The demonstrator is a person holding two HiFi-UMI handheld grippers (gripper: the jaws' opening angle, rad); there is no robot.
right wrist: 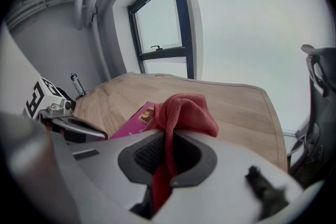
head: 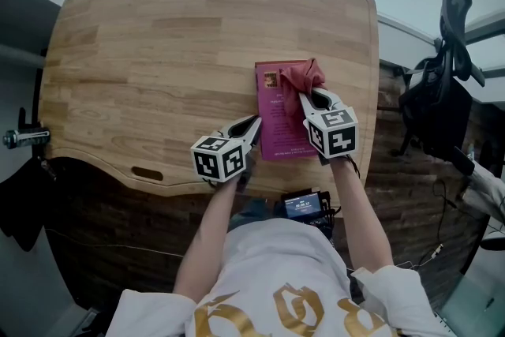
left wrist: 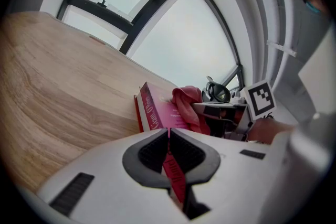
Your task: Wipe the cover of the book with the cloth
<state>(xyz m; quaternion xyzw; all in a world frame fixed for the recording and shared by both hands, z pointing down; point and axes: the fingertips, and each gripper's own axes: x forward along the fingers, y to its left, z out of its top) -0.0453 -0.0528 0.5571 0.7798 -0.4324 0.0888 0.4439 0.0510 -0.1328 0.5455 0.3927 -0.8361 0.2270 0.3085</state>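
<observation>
Pinching a bunched red cloth tight between its jaws, the right gripper holds the fabric at the far end of the magenta book, where the bundle appears to rest on the cover. The left gripper, across the volume, is closed on a thin magenta edge (by the look of it, the near left margin of the book's cover), apparently steadying it. The book lies flat, cover up, near the front right edge of the wooden table, directly ahead of the person. The wiping stroke seems to be at its far end, with most of the cover toward the person lying bare of cloth. The next move would call for drawing the cloth back along the cover with light downward pressure, while the left gripper's hold stops the book from sliding with it.
</observation>
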